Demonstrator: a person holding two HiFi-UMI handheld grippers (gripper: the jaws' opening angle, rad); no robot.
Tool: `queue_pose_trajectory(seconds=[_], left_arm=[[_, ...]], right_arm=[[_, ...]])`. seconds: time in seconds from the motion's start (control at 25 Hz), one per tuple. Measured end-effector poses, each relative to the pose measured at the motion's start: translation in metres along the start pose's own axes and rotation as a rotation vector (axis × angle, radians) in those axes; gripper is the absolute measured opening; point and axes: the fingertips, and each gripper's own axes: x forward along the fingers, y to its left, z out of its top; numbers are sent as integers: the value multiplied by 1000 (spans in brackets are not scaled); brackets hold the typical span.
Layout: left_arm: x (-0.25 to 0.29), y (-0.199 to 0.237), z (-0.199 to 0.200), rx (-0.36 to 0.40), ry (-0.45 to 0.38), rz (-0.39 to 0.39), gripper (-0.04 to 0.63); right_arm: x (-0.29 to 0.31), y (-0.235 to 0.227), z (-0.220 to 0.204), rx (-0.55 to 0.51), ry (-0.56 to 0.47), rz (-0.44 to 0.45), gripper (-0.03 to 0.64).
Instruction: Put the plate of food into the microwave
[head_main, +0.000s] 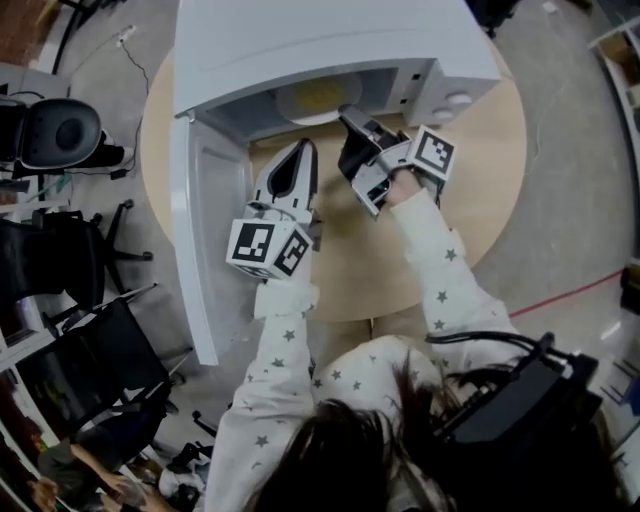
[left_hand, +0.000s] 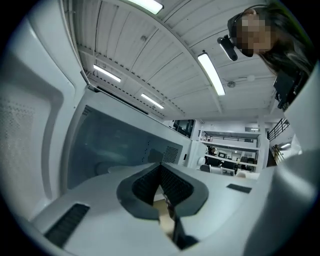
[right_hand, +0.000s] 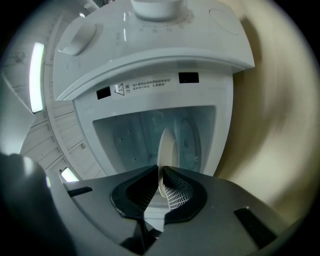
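Observation:
The white microwave (head_main: 330, 40) stands on a round wooden table (head_main: 400, 265), its door (head_main: 205, 230) swung open to the left. A pale plate (head_main: 318, 98) with something yellowish on it lies inside the cavity. My right gripper (head_main: 347, 122) reaches to the cavity mouth and is shut on the plate's near rim. In the right gripper view the plate (right_hand: 166, 150) shows edge-on, pinched by that gripper (right_hand: 161, 186), with the cavity (right_hand: 135, 132) behind. My left gripper (head_main: 303, 150) hovers over the table beside the door, shut and empty. The left gripper view shows the left gripper (left_hand: 161, 169) facing the door window (left_hand: 115, 145).
Black office chairs (head_main: 60, 135) stand on the floor left of the table. A red cable (head_main: 570, 290) runs across the floor at right. The microwave's control knobs (right_hand: 75, 37) sit on its right panel. Bare tabletop lies in front of the microwave.

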Motion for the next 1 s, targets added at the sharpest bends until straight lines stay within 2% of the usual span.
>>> queue_pose_trajectory(seconds=[0.24, 0.48, 0.64, 1.0], left_arm=[[14, 61, -30, 0, 16, 11, 2], [18, 42, -11, -9, 10, 1, 2], [23, 49, -11, -16, 16, 1, 2], [28, 54, -20, -27, 21, -8, 2]], right_arm=[[57, -49, -1, 0, 11, -17, 23], [43, -18, -4, -13, 11, -39, 23], [49, -22, -2, -14, -20, -46, 23], [54, -26, 5, -112, -17, -143, 23]])
